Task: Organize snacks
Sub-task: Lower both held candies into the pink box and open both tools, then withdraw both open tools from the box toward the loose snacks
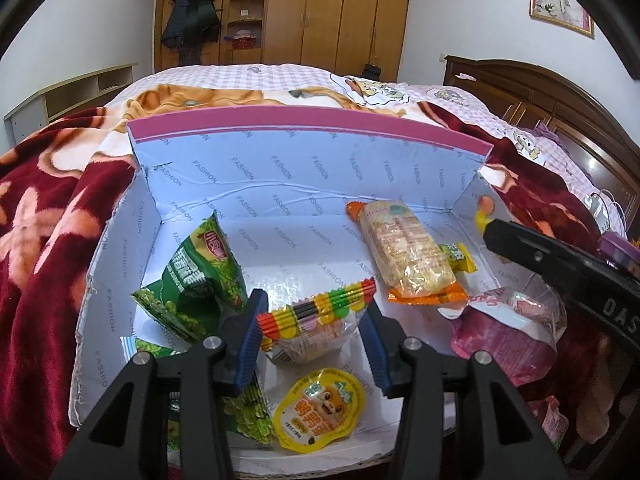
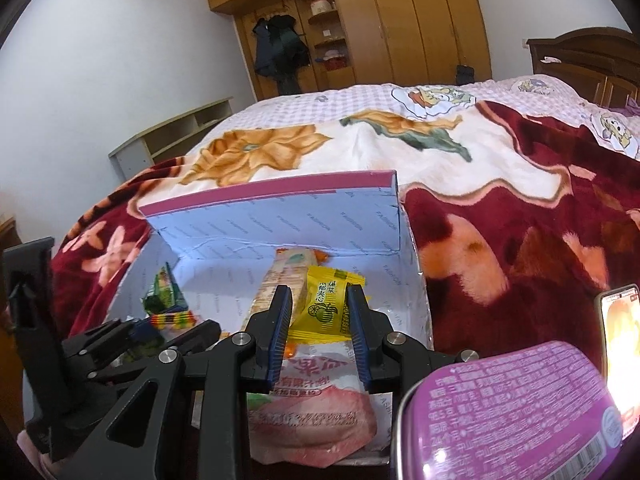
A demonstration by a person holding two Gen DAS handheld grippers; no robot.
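An open white box (image 1: 280, 184) with a pink rim lies on the bed. My left gripper (image 1: 314, 322) is shut on a clear snack pack with a rainbow-striped seal (image 1: 316, 320), held over the box floor. Green pea bags (image 1: 200, 280), a rice cracker pack (image 1: 408, 252) and a yellow jelly cup (image 1: 320, 408) lie inside. My right gripper (image 2: 320, 320) is shut on a small yellow snack packet (image 2: 326, 308) over the box's right side, above a pink jelly pouch (image 2: 312, 412). The right gripper's black arm shows in the left wrist view (image 1: 560, 264).
A red floral blanket (image 2: 520, 240) covers the bed around the box. A purple tin (image 2: 520, 412) and a lit phone (image 2: 620, 352) lie at the right. A wooden headboard (image 1: 540, 92) and wardrobe (image 1: 320, 12) stand behind.
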